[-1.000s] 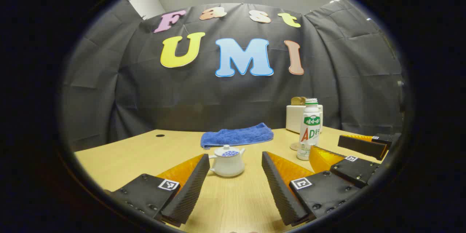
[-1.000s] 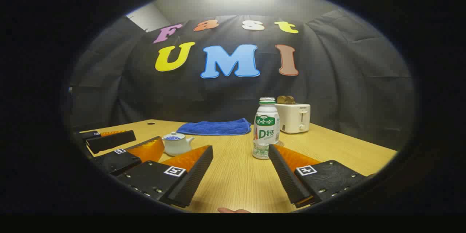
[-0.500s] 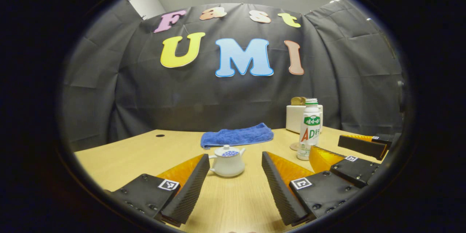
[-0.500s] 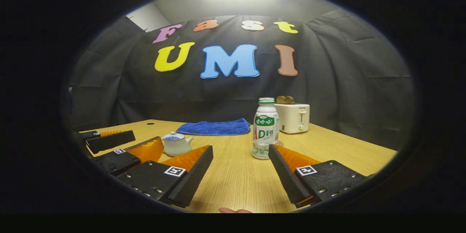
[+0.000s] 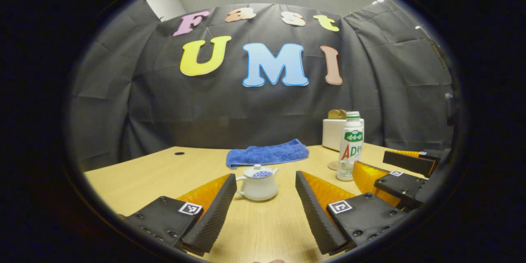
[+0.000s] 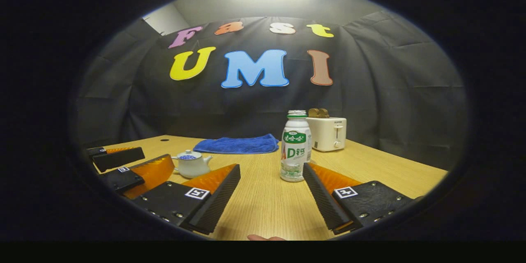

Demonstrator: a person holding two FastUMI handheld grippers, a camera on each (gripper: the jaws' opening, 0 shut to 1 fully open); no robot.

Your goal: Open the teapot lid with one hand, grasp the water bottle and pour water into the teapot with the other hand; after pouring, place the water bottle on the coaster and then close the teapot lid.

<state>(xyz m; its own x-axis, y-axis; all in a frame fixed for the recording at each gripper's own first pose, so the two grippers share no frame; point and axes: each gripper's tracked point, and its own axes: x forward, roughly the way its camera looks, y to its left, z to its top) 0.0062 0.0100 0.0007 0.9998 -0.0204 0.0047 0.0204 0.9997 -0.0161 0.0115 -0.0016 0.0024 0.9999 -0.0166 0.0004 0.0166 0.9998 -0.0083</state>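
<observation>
- Left claw (image 5: 266, 209): fingers spread wide, nothing between them, held low over the tabletop (image 5: 144, 174).
- Teapot (image 5: 258, 183) stands upright on the tabletop just ahead of my left claw, lined up with the gap between the fingers, lid (image 5: 260, 171) seated on it. No contact with either finger.
- Right claw (image 6: 271, 203): fingers likewise apart, gripping nothing, low over the tabletop.
- Water bottle (image 6: 295, 146) stands upright ahead of my right claw, just beyond the tip of its right-hand finger; I cannot tell whether the tip touches the bottle's base. Cap is on.
- In the left gripper view the bottle stands to the right of the teapot, well apart from it, with my right claw showing at the right edge beside it.
- Coaster (image 5: 332, 165): a small part shows at the bottle's base, behind it; whether the bottle rests on it I cannot tell.
- Blue towel (image 5: 267, 153) lies folded behind the teapot, near the far edge.
- White toaster (image 6: 327, 133) stands behind the bottle with bread in its slots.
</observation>
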